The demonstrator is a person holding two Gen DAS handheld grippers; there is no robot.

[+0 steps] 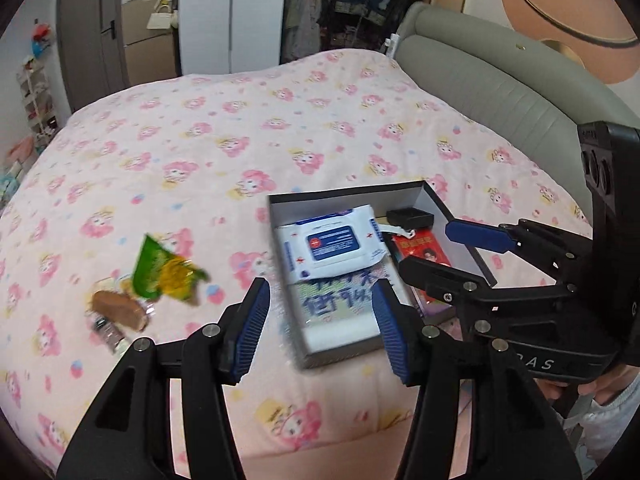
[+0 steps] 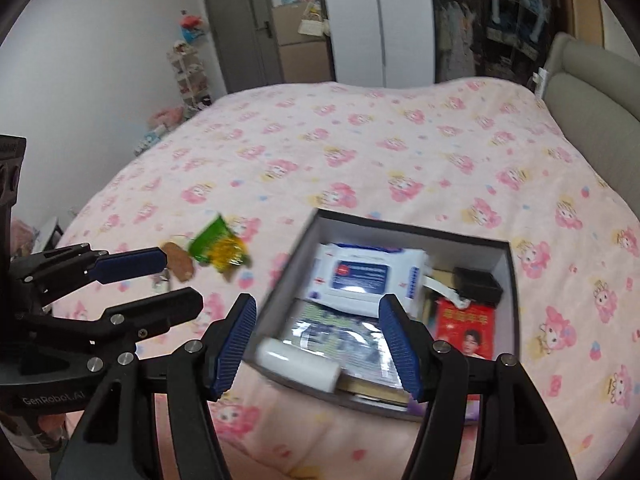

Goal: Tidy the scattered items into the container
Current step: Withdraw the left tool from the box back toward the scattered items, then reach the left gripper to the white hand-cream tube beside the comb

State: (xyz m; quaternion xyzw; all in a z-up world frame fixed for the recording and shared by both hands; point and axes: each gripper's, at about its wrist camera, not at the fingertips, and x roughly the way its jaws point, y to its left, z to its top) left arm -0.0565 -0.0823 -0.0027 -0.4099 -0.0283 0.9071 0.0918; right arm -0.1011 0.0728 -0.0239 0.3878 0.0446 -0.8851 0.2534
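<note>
- Nearest, the left gripper (image 1: 322, 326) stands part open with nothing between its blue pads; the right gripper (image 2: 318, 346) likewise, empty.
- Just beyond, the box (image 2: 508, 280) rests on the pink bedspread (image 1: 280, 128), holding a wipes pack (image 2: 362, 276), a printed sachet (image 1: 334, 304), a white roll (image 2: 298, 364), a red packet (image 2: 466, 328) and a small black case (image 1: 410, 218).
- Farther left, well apart from the box, lie a green snack bag (image 1: 160, 276), a brown wafer-like piece (image 1: 118, 310) and a small dark item (image 1: 106, 330), too blurred to name.
- Risk: the white roll sits at the box's near wall; a gripper passing low could knock it out.
- Risk: the crinkly snack bag may slip from half-closed pads, and the soft bedding yields under pressure.
</note>
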